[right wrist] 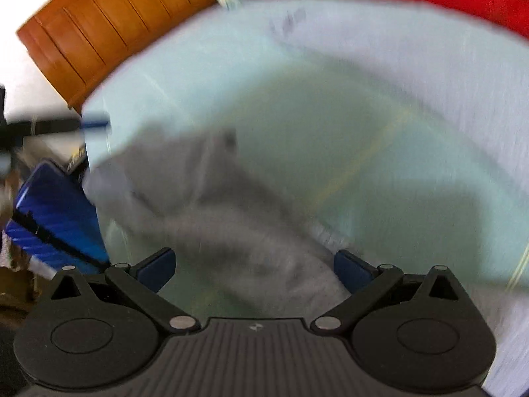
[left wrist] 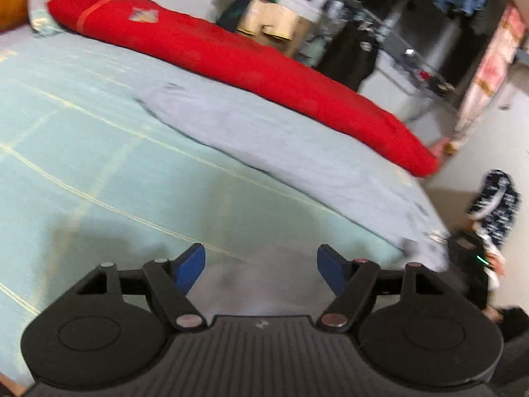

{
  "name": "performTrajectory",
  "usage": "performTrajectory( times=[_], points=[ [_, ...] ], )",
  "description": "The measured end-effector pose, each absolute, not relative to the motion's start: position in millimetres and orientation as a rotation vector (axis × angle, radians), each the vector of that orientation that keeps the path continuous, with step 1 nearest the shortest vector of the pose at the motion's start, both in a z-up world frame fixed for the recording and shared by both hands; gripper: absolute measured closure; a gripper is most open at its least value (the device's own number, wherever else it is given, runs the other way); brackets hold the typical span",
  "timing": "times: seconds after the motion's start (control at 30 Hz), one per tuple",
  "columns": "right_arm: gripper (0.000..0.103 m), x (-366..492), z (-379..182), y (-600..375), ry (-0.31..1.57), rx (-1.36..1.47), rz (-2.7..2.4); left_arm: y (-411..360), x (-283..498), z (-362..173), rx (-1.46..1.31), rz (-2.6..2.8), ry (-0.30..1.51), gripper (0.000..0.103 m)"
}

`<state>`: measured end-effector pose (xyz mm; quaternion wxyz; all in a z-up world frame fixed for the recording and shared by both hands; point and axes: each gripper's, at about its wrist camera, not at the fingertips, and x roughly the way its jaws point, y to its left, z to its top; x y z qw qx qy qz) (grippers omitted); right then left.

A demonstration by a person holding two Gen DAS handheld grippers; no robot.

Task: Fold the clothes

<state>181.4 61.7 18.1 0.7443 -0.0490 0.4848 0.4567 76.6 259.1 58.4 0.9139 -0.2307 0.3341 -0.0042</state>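
Grey cloth garment (left wrist: 297, 152) flat on pale green bedsheet (left wrist: 82, 115); left gripper (left wrist: 261, 268) and right gripper (right wrist: 254, 266) both spread wide, gripping nothing.

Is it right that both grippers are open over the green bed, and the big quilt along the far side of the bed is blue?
Not quite: the quilt is red, not blue, as the left wrist view shows. The rest holds: the left gripper and the right gripper are both open over the green bed.
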Motion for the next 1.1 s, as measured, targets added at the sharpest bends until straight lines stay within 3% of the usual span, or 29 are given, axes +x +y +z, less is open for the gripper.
performTrajectory(
  times=[0.33, 0.83, 0.9, 0.97, 1.1],
  points=[
    [0.000, 171, 26, 26, 1.085, -0.060, 0.956, 275, 106, -17, -0.557, 0.050, 0.874, 0.031],
    [0.000, 168, 35, 45, 1.041, -0.213, 0.980, 187, 85, -11, -0.311, -0.009, 0.895, 0.033],
    [0.000, 166, 39, 44, 1.029, -0.225, 0.996, 187, 80, -10, -0.316, -0.005, 0.893, 0.047],
    [0.000, 165, 45, 43, 1.009, -0.237, 1.014, 187, 75, -6, -0.334, -0.002, 0.878, 0.069],
    [0.000, 162, 60, 37, 0.947, -0.241, 1.045, 190, 69, 6, -0.312, 0.060, 0.825, 0.077]
  ],
)
